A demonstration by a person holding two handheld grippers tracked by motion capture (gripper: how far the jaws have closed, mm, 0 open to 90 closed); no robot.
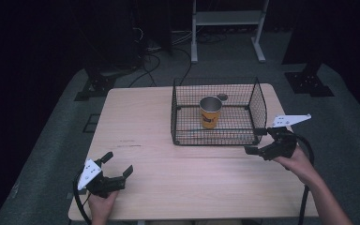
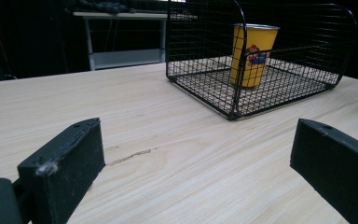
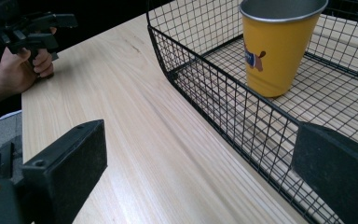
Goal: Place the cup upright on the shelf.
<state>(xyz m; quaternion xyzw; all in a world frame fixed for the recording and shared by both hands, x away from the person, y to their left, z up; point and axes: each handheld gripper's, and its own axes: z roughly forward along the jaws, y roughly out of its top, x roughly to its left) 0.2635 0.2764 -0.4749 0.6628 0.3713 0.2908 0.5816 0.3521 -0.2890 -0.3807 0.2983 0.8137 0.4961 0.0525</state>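
Observation:
A yellow metal cup (image 1: 210,112) stands upright inside a black wire basket (image 1: 178,126) at the back middle of the wooden table (image 1: 145,122). My left gripper (image 1: 118,165) rests near the table's front left corner, open, nothing between its jaws; its own view looks across the bare wood to the basket (image 2: 200,84) and the cup (image 2: 253,55). My right gripper (image 1: 256,141) hovers at the basket's front right corner, open and empty. Its view has the cup (image 3: 278,46) behind the basket's wire wall (image 3: 205,88) and the other hand's gripper (image 3: 61,20) far off.
A small dark round object (image 1: 222,97) lies in the basket behind the cup. Beyond the table stand a white metal frame (image 1: 225,23), cables on the grey floor (image 1: 159,51) and black stand feet (image 1: 309,82). Bare wood spreads between the two grippers.

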